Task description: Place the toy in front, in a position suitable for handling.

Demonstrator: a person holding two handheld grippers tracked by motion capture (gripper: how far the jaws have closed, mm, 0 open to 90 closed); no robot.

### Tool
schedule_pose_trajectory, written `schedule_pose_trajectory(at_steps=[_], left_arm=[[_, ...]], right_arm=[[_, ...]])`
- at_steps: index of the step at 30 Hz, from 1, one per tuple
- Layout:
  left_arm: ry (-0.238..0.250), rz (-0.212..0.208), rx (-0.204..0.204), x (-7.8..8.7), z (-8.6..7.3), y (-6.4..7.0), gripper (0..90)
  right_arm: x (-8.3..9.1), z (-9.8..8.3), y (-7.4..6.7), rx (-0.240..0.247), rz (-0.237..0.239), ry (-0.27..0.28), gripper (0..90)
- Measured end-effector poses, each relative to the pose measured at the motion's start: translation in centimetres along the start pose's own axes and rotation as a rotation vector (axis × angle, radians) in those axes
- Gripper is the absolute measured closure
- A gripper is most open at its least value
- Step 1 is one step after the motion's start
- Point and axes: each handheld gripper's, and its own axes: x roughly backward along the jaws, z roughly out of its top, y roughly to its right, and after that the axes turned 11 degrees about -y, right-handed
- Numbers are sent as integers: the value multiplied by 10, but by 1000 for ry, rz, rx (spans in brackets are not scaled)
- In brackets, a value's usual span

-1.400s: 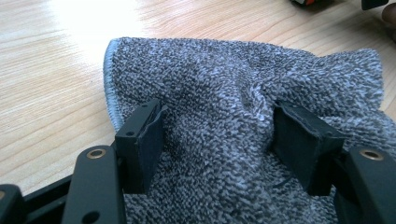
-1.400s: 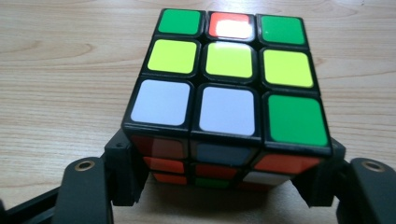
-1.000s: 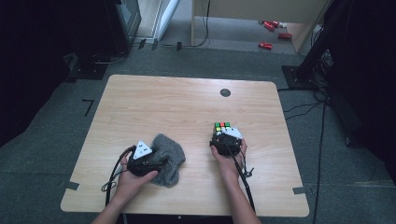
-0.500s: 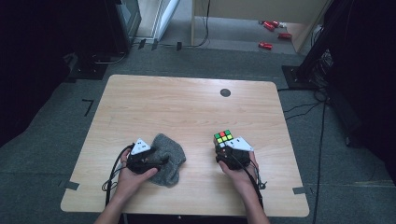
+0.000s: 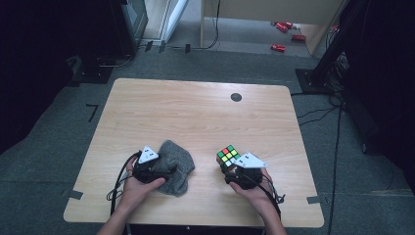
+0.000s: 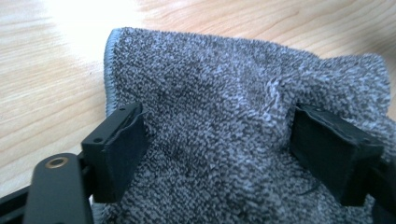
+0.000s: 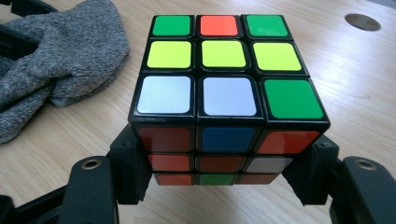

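From my station I read the table (image 5: 195,105) first: the work sits along its lower edge in the high view, a grey cloth (image 5: 177,165) at lower left of centre and a puzzle cube (image 5: 227,156) at lower right of centre, well apart. I judge this as early going, perhaps a wipe of the cube; cloth and cube have not met, so bringing them together is all still ahead. The cloth lies rumpled, its long axis running from lower left to upper right in the high view, one hemmed edge (image 6: 108,70) toward the upper left of the left gripper view. The cube is square, with no long axis; its top face, green, orange and yellow, faces up, one corner toward the top of the frame. My left gripper (image 6: 219,154) has just been opening, jaws spread with cloth between them, not pinched. My right gripper (image 7: 224,175) pinches the cube's lower layers.
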Motion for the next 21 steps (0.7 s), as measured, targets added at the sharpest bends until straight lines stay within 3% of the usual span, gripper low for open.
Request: schedule_pose_trajectory(at_steps=[3, 7, 12, 16, 17, 18, 21], left_arm=[[-26, 9, 7, 1, 1, 1, 140], [-80, 85, -14, -6, 5, 7, 114], [-85, 96, -23, -7, 5, 8, 150], [-55, 69, -47, -5, 4, 7, 489], [-48, 59, -45, -4, 4, 7, 489], [-43, 33, -51, -3, 3, 5, 621], [-33, -3, -51, -1, 3, 1, 756]], right_arm=[[1, 1, -2, 1, 9, -3, 343], [-3, -1, -4, 10, 13, -20, 342], [-9, -1, -8, 23, 16, -44, 342], [-14, -1, -13, 34, 23, -57, 342], [-15, 0, -14, 39, 25, -60, 342], [-17, 0, -17, 41, 31, -66, 342], [-18, 1, -19, 51, 33, -67, 342]])
